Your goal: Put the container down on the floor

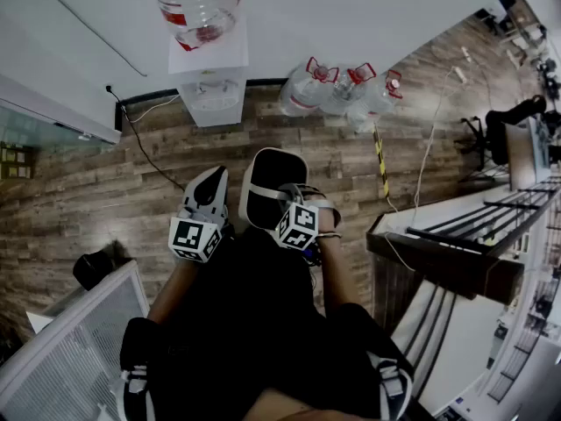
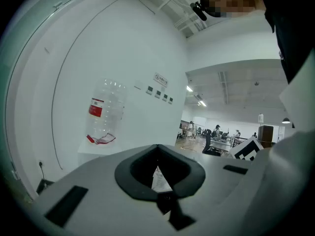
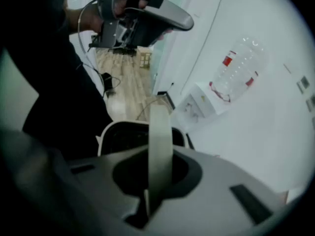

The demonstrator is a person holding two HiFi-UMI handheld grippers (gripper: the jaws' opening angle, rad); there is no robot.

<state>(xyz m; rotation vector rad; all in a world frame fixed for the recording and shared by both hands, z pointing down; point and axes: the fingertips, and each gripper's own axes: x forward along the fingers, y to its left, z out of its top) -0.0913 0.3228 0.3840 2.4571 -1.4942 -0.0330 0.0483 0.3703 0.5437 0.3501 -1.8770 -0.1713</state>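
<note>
Clearly off the ground, the white-rimmed container (image 1: pixel 267 178) hangs over the wooden floor (image 1: pixel 105 191), dark mouth upward, long axis running away from the person toward the water dispenser (image 1: pixel 210 95). A pale strap handle (image 3: pixel 160 146) crosses its mouth, and the right gripper (image 3: pixel 157 181) pinches that strap edge-on. The left gripper (image 2: pixel 158 178) sits just beside it, jaws pressed together, nothing recognisable between them. The dispenser's upturned bottle (image 2: pixel 103 112) carries a red label, print too small to read. Spare bottles (image 1: pixel 337 90) lie near the wall.
</note>
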